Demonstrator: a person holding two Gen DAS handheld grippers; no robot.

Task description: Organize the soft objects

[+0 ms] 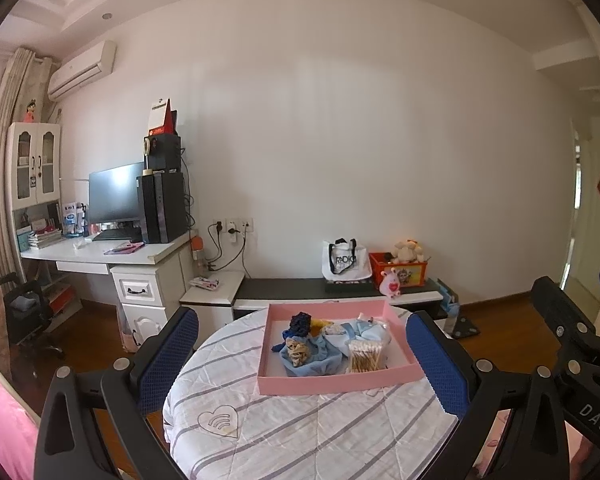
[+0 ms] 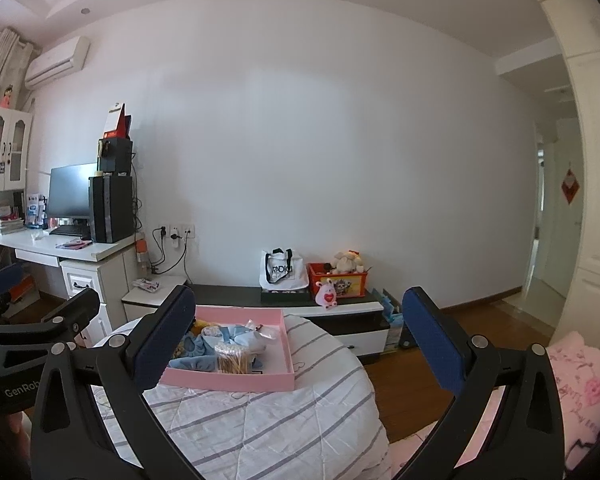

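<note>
A shallow pink tray (image 1: 342, 382) sits on a round table with a striped white quilted cover (image 1: 284, 432). In the tray lie a light blue cloth (image 1: 320, 358), a leopard-print scrunchie (image 1: 298, 351), a dark blue scrunchie (image 1: 300, 322), a pale blue soft item (image 1: 366, 330) and a packet of cotton swabs (image 1: 366, 356). My left gripper (image 1: 302, 364) is open and empty, held back from the tray with a finger on each side of it. My right gripper (image 2: 296, 338) is open and empty, to the right of the left one; the tray (image 2: 236, 380) lies by its left finger.
A low black and white TV bench (image 1: 340, 288) stands behind the table with a white tote bag (image 1: 344, 260) and an orange toy box (image 1: 400, 270). A white desk (image 1: 104, 254) with monitor and computer tower is at the left. A pink bed cover (image 2: 580, 396) is at the right.
</note>
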